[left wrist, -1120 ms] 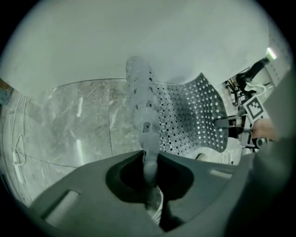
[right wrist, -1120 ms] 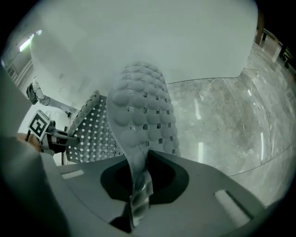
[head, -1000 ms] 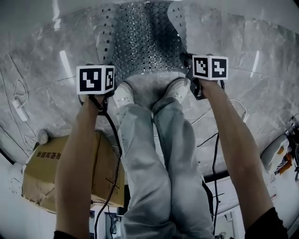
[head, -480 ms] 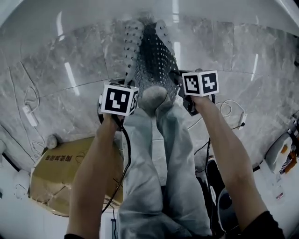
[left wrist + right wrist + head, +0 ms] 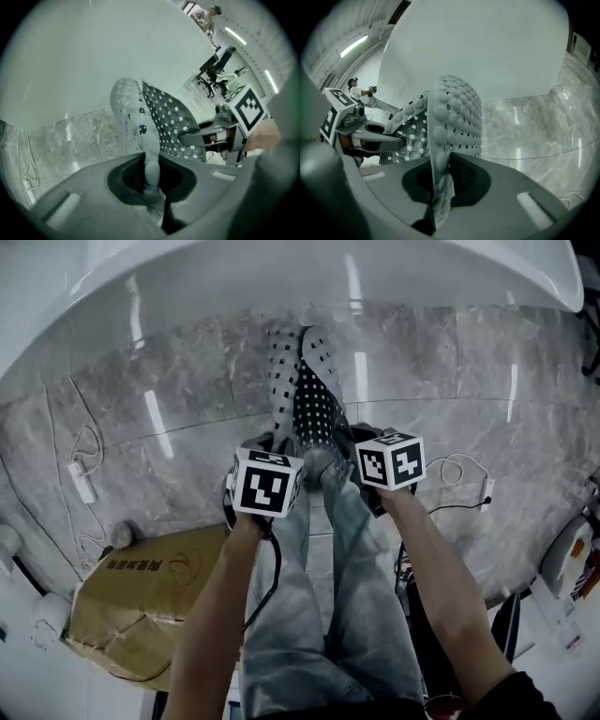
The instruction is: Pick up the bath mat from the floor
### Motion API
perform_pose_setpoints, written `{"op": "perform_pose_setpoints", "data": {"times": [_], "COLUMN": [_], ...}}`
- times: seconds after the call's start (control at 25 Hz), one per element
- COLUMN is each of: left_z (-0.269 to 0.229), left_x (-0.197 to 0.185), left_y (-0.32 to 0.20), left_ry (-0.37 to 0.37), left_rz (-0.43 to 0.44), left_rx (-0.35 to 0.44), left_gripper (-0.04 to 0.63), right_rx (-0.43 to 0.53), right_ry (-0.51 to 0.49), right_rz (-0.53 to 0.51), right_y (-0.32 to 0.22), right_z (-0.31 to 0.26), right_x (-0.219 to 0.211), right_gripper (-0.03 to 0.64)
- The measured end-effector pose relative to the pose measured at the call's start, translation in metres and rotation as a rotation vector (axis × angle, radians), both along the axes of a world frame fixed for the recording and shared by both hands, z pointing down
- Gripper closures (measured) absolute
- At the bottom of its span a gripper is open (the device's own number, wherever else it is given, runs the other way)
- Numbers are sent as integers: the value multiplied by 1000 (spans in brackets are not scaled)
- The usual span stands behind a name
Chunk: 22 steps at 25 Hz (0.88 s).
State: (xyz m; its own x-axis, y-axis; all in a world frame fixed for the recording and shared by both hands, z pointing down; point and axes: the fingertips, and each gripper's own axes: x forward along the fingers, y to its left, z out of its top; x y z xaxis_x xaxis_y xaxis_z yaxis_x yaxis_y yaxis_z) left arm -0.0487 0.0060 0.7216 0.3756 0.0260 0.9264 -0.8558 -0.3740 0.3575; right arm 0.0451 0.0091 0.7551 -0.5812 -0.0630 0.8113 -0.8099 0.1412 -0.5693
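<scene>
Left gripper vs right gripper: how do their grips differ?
The left gripper pinches a rounded, rolled-over edge of the grey perforated rubber bath mat; the right gripper pinches a thin flat edge studded with bumps. In the head view the left gripper sits lower in frame than the right gripper. Shared: both jaws shut on the mat.

Two grippers — left (image 5: 151,174), right (image 5: 440,183) — one bath mat (image 5: 314,401), one cardboard box (image 5: 141,601)
</scene>
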Motion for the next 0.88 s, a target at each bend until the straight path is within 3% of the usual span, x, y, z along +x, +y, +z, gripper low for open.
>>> {"op": "perform_pose_setpoints", "data": {"times": [0.24, 0.48, 0.88], "left_z": [-59, -138, -291], "left_x": [-1, -25, -47], "left_y": [-17, -18, -32], "left_ry": [29, 50, 111], "left_rz": [6, 25, 15], "left_rx": [144, 223, 404], "left_gripper": [574, 574, 574], "right_rx": [127, 265, 438], "right_ry": [-13, 49, 30], "right_rz": [24, 42, 93], "right_y": [-20, -33, -42], "right_z": [-55, -121, -276], "right_x": [-4, -14, -43], "right_gripper": [594, 594, 595]}}
